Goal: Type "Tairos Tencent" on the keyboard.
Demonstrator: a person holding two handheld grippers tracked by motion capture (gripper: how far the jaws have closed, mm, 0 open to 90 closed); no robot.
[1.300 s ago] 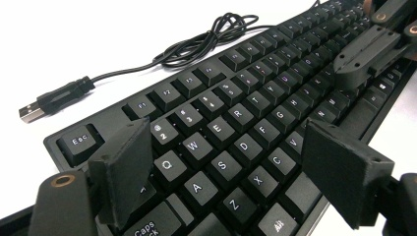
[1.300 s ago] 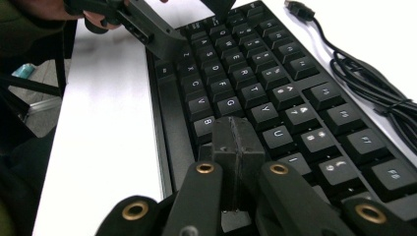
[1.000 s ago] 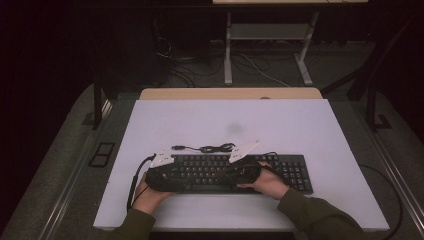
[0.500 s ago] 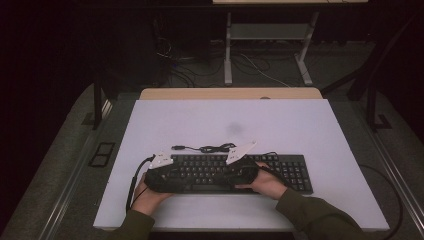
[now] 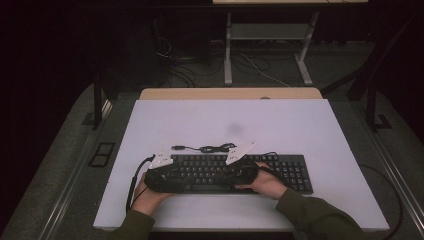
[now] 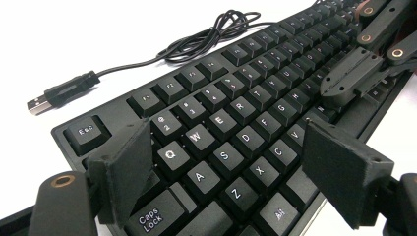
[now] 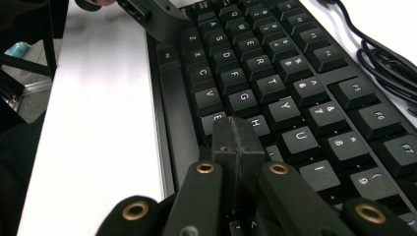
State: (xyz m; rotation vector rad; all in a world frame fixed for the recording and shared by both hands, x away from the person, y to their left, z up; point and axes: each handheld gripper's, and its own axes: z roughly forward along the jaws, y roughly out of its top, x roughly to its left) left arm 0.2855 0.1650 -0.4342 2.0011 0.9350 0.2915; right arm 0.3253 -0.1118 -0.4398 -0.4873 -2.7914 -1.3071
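A flat black computer keyboard with white-lettered keys (image 5: 235, 172) is seen lying across the near half of the pale white tabletop (image 5: 300, 125), its long side running left to right, and both tools are held low over its left and middle keys. In the high view the left gripper (image 5: 167, 177) is gripped in the person's left hand (image 5: 145, 197) at the keyboard's left end, while the right gripper (image 5: 240, 172) is held in the right hand (image 5: 267, 182) near the middle of the board. From the left gripper view, the left gripper (image 6: 226, 172) is shown with its two black jaws spread wide apart, the Q, A, S and Z keys visible between them, nothing clasped. In the right gripper view, the right gripper (image 7: 236, 142) is seen with its jaws pressed flat together, their tips set down around the H key of the keyboard (image 7: 275, 73); whether a key is being touched cannot be told. The keyboard's thin black cable (image 5: 210, 148) is bundled loosely on the table just behind the board's far edge, and its USB plug (image 6: 54, 96) is seen lying on the white surface beside the Esc corner, plugged into nothing.
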